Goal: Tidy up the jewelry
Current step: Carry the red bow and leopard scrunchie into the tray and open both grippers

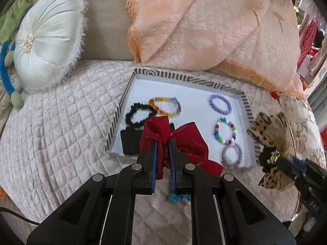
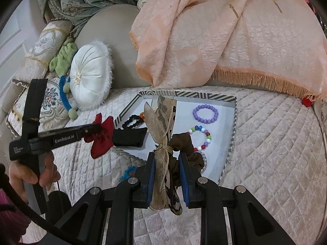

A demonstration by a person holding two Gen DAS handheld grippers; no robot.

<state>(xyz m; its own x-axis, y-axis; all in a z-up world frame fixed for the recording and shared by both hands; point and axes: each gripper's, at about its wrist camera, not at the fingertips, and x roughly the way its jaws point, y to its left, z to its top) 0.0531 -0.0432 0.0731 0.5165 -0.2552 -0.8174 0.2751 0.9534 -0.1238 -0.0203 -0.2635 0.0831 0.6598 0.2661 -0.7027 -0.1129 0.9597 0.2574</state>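
My left gripper (image 1: 163, 143) is shut on a red bow (image 1: 184, 140), held above the near edge of the striped-rim tray (image 1: 224, 85). In the tray lie a black bracelet (image 1: 139, 112), an orange-rainbow bracelet (image 1: 165, 106), a purple bead bracelet (image 1: 220, 104), a multicolour bead bracelet (image 1: 224, 131), a grey bracelet (image 1: 232, 155) and a black pouch (image 1: 130, 140). My right gripper (image 2: 166, 157) is shut on a leopard-print bow with a brown scrunchie (image 2: 163, 138), over the tray's near side. The left gripper with its red bow (image 2: 102, 136) shows at left in the right wrist view.
A blue item (image 2: 127, 172) lies on the quilted cover (image 1: 61, 132) in front of the tray. A white round cushion (image 1: 47, 45) and a peach fringed throw (image 1: 204, 24) stand behind the tray. A person's hand (image 2: 30, 171) holds the left gripper's handle.
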